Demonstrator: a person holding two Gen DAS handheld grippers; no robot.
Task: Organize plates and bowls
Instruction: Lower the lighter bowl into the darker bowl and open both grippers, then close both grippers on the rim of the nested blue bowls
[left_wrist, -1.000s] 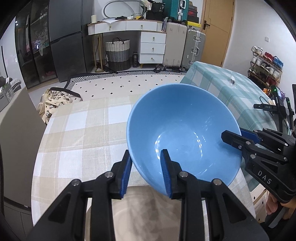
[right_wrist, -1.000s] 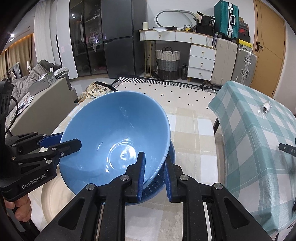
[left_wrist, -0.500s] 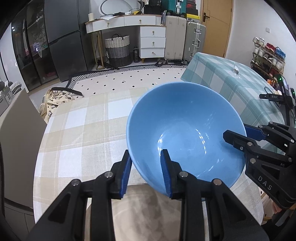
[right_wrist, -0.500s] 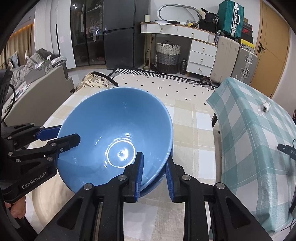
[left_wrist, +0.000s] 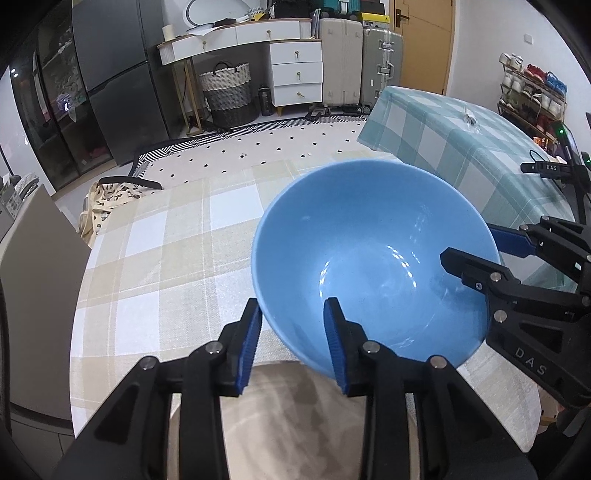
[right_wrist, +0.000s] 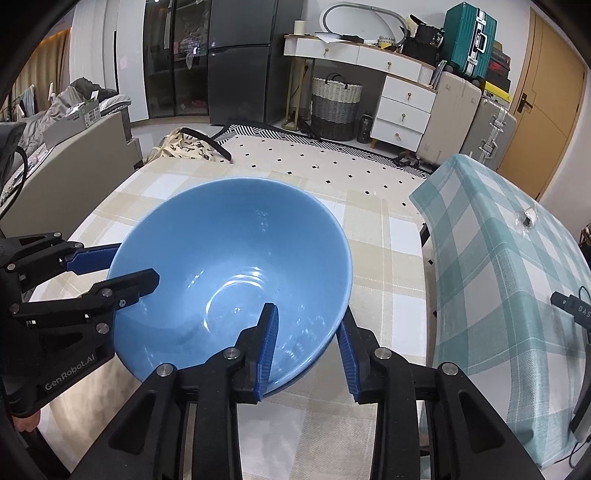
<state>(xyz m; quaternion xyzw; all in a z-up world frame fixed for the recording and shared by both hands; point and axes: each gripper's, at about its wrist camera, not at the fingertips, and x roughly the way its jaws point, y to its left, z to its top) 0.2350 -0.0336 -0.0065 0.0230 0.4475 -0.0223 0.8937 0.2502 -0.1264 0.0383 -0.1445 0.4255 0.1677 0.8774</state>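
Note:
A large blue bowl (left_wrist: 369, 258) (right_wrist: 229, 266) sits tilted in a second blue bowl (right_wrist: 304, 374), of which only a rim sliver shows. My left gripper (left_wrist: 293, 314) (right_wrist: 136, 264) straddles the near-left rim, one finger outside and one inside. Its jaws are opening. My right gripper (right_wrist: 308, 325) (left_wrist: 467, 242) straddles the opposite rim. Its jaws are opening too, and the outer finger (right_wrist: 345, 343) stands clear of the bowl wall. Neither pair of pads visibly presses the rim.
The bowls stand on a table with a beige checked cloth (left_wrist: 166, 266) (right_wrist: 384, 258), partly over a beige round mat or plate (left_wrist: 295, 413). A teal checked cloth covers a second table (right_wrist: 509, 277) (left_wrist: 461, 140) close on the right. A chair (right_wrist: 192, 144) stands at the far edge.
The top bowl has sunk lower and tilted flatter against the lower bowl. The right gripper's jaws have spread wide off the rim; the left jaws are slightly wider.

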